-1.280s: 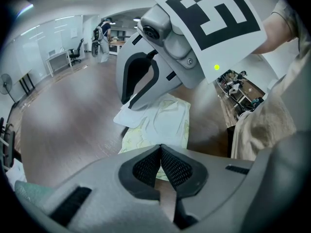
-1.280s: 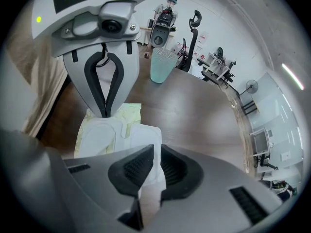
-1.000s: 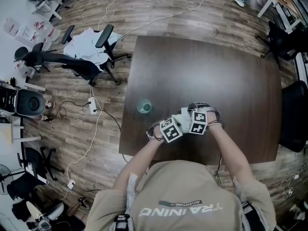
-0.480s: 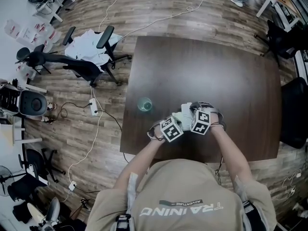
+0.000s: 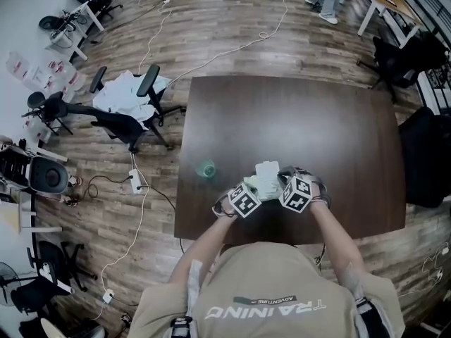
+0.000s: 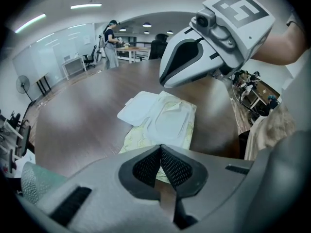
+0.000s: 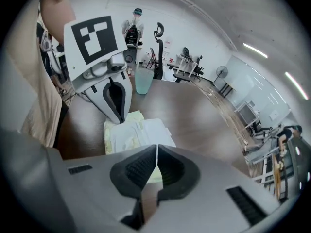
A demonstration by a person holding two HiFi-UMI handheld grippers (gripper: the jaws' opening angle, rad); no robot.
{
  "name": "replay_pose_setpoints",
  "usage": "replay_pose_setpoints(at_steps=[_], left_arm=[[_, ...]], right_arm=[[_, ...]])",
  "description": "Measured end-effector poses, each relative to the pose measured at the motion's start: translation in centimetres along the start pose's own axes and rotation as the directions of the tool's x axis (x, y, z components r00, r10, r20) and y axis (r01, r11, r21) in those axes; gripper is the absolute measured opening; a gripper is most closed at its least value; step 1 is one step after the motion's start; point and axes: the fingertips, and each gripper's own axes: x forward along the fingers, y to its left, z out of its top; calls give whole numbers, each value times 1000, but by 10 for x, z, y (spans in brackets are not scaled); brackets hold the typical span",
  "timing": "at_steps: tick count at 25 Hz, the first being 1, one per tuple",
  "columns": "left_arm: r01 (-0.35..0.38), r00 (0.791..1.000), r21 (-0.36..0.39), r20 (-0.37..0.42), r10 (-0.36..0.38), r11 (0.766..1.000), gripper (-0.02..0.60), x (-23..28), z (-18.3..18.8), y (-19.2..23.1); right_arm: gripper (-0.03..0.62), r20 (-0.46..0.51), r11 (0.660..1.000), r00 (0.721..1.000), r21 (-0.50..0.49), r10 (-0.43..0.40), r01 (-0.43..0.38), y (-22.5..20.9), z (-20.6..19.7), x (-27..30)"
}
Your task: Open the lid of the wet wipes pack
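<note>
Dark wood made up the worktop [image 5: 331, 125], which stood on a plank floor [image 5: 232, 20] in an open office. Near its front edge lay the wet wipes pack [image 6: 167, 125], pale yellow-green and flat on the wood, between the two grippers. Its white lid [image 6: 137, 108] was already peeled open and folded back away from the person, its far part resting on the worktop, so the white rounded patch on top of the pack was bare.

The left gripper [image 6: 160, 148] had its fingers pressed together, the tips right at the near end of the pack. Whether they nipped the wrapper there I could not tell. The right gripper [image 7: 156, 148] hung over the pack from the other side, tilted downward. Its fingers had just closed the last bit and met with nothing seen between them.

Left of the pack and well apart from it stood a translucent green cup [image 5: 206, 168]. Beyond the worktop's left edge were a black office chair [image 5: 123, 108] draped with white cloth [image 5: 127, 83] and a white power strip [image 5: 134, 180] on the floor. A person [image 6: 111, 35] stood at a far desk.
</note>
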Motion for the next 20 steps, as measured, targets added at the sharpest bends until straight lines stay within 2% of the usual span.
replay_pose_setpoints(at_steps=[3,6,9,11,12,18,20], left_arm=[[-25,1000,-3,4,25,1000,9,-3,2,-1],[-39,999,-31,21,39,999,9,-5,6,1],[-60,997,-88,32,63,994,9,-8,8,8],[-64,997,-145,41,71,987,9,-11,7,7],[-63,997,-151,38,70,986,9,-11,5,5],[-93,995,-60,13,94,994,9,-16,0,-7],[-86,996,-85,22,88,993,9,-19,-2,-11]], right_arm=[[15,28,998,1000,67,-12,10,0,-2,-16],[15,41,996,999,85,-36,33,1,-4,-28],[15,55,993,997,110,-47,41,5,-8,-36],[15,72,988,996,151,-49,38,10,-13,-43],[15,81,984,995,174,-56,41,11,-15,-47],[15,119,956,989,289,-91,53,12,-25,-63],[14,134,947,986,318,-97,50,18,-28,-67]])
